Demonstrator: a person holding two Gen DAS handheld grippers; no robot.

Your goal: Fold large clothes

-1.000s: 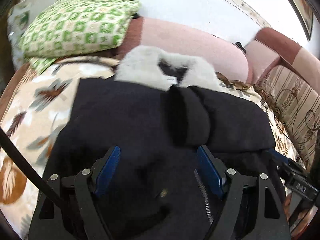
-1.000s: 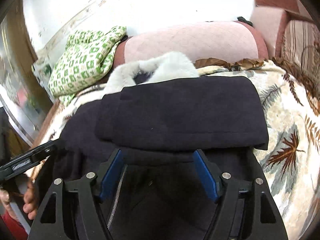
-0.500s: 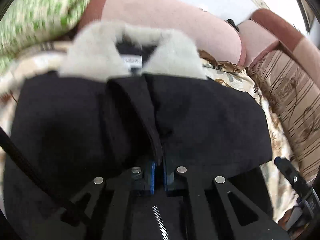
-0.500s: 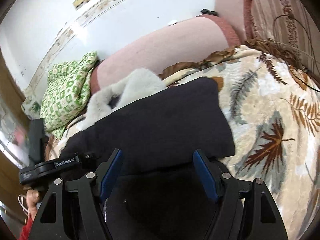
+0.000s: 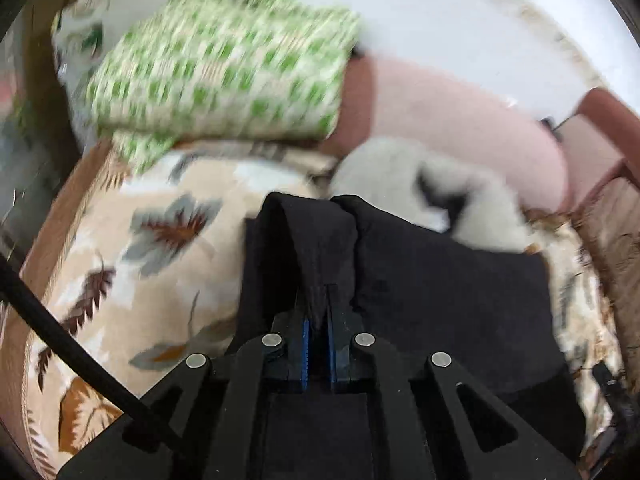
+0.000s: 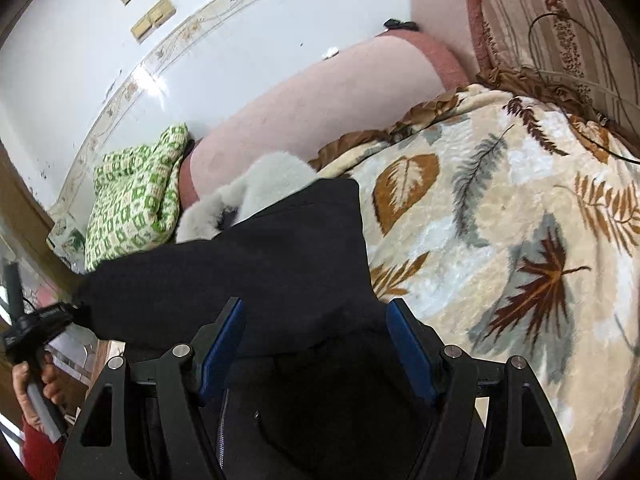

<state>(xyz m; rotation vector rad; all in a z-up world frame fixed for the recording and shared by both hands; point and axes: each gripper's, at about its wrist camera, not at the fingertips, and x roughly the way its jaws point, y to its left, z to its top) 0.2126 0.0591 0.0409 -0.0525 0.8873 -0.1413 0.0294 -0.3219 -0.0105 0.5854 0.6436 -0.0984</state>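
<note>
Left gripper (image 5: 318, 312): one second ago its pads stood spread over the black coat (image 5: 440, 288); half a second ago they were pressed together on a ridge of the cloth, and they still pinch that ridge now. The pinched fold has swung from centre toward 11 o'clock, uncovering leaf-print blanket (image 5: 160, 248) at 9 o'clock. Judgement: a side fold toward the coat's middle is under way.

Right gripper (image 6: 316, 344): pads spread, holding nothing, hovering over the coat's near hem as before.

The coat lies on the blanket-covered sofa, grey fur collar (image 6: 260, 184) at 11 o'clock. The left view is motion-blurred, so fold alignment is uncertain.

Room: green checked cushion (image 6: 136, 196) at 9 o'clock, pink backrest (image 6: 320, 96) at 12, white wall (image 6: 80, 40) above.
</note>
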